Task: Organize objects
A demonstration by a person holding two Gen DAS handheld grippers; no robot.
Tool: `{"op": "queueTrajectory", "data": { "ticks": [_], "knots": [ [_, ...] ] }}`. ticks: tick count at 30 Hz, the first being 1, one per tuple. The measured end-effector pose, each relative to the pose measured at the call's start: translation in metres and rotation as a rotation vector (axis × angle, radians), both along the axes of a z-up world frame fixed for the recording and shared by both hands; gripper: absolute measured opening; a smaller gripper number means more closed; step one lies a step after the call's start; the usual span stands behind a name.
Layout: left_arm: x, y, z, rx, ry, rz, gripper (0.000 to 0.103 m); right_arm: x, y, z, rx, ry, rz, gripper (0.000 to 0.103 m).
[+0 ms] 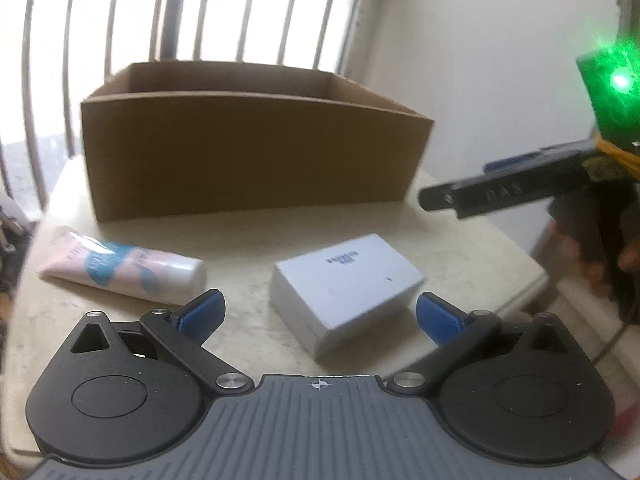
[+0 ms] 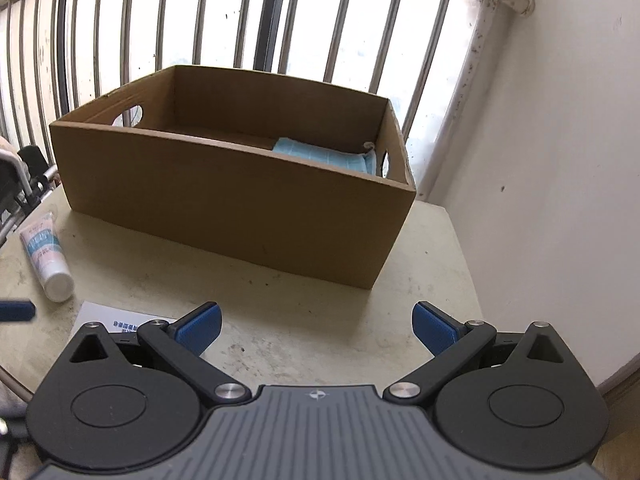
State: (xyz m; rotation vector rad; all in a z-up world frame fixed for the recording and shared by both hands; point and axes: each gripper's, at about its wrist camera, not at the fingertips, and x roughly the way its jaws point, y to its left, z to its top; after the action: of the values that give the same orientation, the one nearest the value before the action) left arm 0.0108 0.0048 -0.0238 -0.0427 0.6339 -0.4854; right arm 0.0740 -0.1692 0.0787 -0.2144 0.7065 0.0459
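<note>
— Nearest us, low in the left wrist view, our left gripper (image 1: 318, 314) has its blue pads spread apart, nothing clamped; the white carton (image 1: 346, 286) lies on the table (image 1: 248, 236) between and just beyond them.

— And our right gripper (image 2: 317, 326)?

— Jaws wide apart too, over bare tabletop, empty. We see the carton's corner at lower left of that view.

— Other things?

— We see the tube (image 1: 120, 270) lying on its side at left, near the carton but apart. Behind both stands the cardboard box (image 2: 224, 196), centre frame, with a blue pack (image 2: 326, 157) inside at its right end.
</note>
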Motion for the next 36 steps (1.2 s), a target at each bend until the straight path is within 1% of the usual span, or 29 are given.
{"op": "queueTrajectory", "data": {
  "ticks": [3, 5, 8, 13, 18, 22, 24, 26, 30, 33, 35, 36],
  "knots": [
    [0.0, 0.003, 0.002, 0.004, 0.001, 0.028, 0.102, -0.002, -0.002, -0.002, 0.044, -0.003, 0.018, 0.103],
    [0.002, 0.006, 0.002, -0.012, 0.018, 0.048, 0.102, -0.001, -0.002, -0.003, 0.073, 0.003, 0.027, 0.103],
    [0.002, 0.011, 0.0, -0.037, 0.03, 0.067, 0.102, -0.002, 0.0, -0.005, 0.083, 0.001, 0.05, 0.103],
    [0.003, 0.023, -0.002, -0.095, 0.04, 0.083, 0.102, -0.009, 0.007, -0.005, 0.091, -0.006, 0.075, 0.103],
    [0.008, 0.036, -0.004, -0.157, 0.088, 0.097, 0.102, -0.012, 0.01, -0.007, 0.147, -0.002, 0.099, 0.103],
    [0.009, 0.042, -0.001, -0.171, 0.083, 0.113, 0.103, -0.012, 0.006, -0.006, 0.205, -0.005, 0.098, 0.103],
    [0.007, 0.047, -0.001, -0.202, 0.077, 0.12, 0.103, -0.01, 0.003, -0.007, 0.228, -0.007, 0.095, 0.103],
    [0.004, 0.048, -0.001, -0.22, 0.059, 0.087, 0.103, -0.009, 0.001, -0.007, 0.253, -0.006, 0.097, 0.103],
    [-0.007, 0.044, 0.001, -0.194, -0.01, 0.086, 0.103, -0.007, -0.003, -0.008, 0.304, 0.003, 0.088, 0.103],
    [-0.015, 0.038, 0.001, -0.146, -0.059, 0.092, 0.103, -0.01, -0.007, -0.01, 0.353, 0.007, 0.083, 0.103],
    [-0.016, 0.034, 0.0, -0.116, -0.06, 0.085, 0.103, -0.013, -0.01, -0.012, 0.396, 0.01, 0.09, 0.103],
    [-0.016, 0.032, -0.001, -0.115, -0.052, 0.073, 0.103, -0.015, -0.011, -0.013, 0.42, 0.012, 0.098, 0.103]
  ]
}}
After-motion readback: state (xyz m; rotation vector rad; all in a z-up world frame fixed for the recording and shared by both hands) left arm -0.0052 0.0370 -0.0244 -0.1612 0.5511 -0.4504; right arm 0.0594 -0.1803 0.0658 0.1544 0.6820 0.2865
